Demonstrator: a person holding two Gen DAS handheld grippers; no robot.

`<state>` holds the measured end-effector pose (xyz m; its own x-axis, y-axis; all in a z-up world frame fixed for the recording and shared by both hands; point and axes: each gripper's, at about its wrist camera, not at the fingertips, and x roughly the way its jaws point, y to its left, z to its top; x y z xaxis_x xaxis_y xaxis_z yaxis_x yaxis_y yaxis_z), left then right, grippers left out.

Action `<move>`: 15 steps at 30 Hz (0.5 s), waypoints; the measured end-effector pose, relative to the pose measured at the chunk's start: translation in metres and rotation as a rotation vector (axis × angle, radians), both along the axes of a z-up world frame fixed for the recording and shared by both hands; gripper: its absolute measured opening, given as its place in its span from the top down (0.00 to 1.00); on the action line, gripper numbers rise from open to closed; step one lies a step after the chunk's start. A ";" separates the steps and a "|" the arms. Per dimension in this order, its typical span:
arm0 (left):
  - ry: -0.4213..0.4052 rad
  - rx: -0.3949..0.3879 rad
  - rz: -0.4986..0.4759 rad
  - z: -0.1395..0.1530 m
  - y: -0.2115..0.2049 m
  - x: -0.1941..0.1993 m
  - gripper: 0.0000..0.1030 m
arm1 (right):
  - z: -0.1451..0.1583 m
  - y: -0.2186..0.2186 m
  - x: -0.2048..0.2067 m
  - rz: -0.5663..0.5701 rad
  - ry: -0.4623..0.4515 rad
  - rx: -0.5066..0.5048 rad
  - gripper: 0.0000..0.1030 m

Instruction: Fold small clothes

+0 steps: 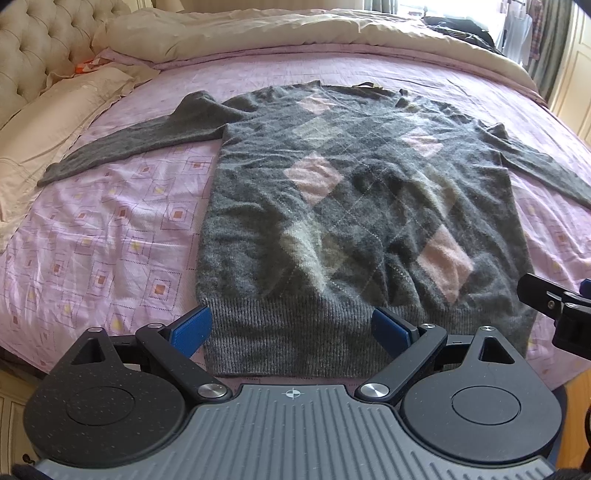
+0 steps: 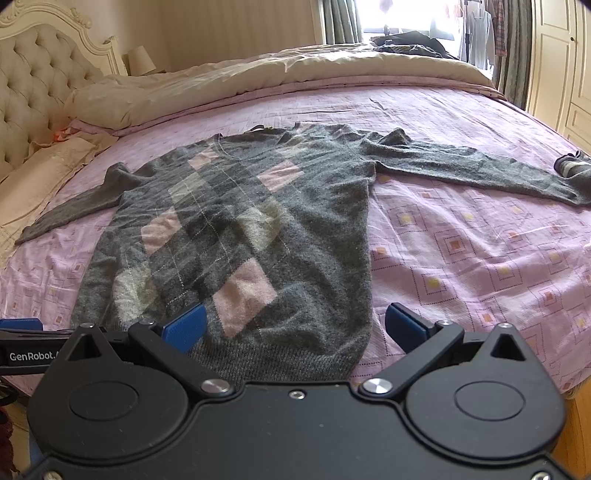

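A grey sweater (image 1: 354, 206) with pink and pale diamond patches lies flat, face up, on the bed, both sleeves spread out sideways. It also shows in the right wrist view (image 2: 251, 229). My left gripper (image 1: 291, 328) is open and empty, its blue pads above the left part of the ribbed hem. My right gripper (image 2: 295, 326) is open and empty over the hem's right corner. The right gripper's body shows at the right edge of the left wrist view (image 1: 554, 306).
The bed has a pink patterned sheet (image 1: 103, 240). A beige duvet (image 1: 258, 29) is bunched along the far side. Pillows (image 1: 55, 122) and a tufted headboard (image 1: 29, 48) are at the left. Dark clothes (image 2: 406, 42) lie at the far end. Cupboards (image 2: 565, 74) stand at right.
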<state>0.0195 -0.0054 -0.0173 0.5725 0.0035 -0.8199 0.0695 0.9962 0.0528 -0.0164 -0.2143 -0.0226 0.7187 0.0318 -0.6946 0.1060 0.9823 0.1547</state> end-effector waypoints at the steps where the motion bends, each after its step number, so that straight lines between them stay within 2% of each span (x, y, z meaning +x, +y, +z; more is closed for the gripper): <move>1: -0.001 0.000 0.001 0.000 0.000 0.001 0.09 | 0.000 -0.001 0.001 -0.001 -0.001 0.002 0.01; 10: -0.025 -0.027 -0.012 0.003 -0.004 0.021 0.09 | -0.003 -0.022 0.014 -0.027 -0.014 0.059 0.01; 15: -0.069 -0.065 -0.025 0.003 -0.006 0.043 0.09 | -0.009 -0.063 0.027 -0.089 -0.026 0.109 0.01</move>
<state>0.0621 -0.0113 -0.0148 0.6268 -0.0629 -0.7766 0.0925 0.9957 -0.0061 0.0110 -0.2769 -0.0319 0.7397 0.0417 -0.6716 0.1861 0.9465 0.2638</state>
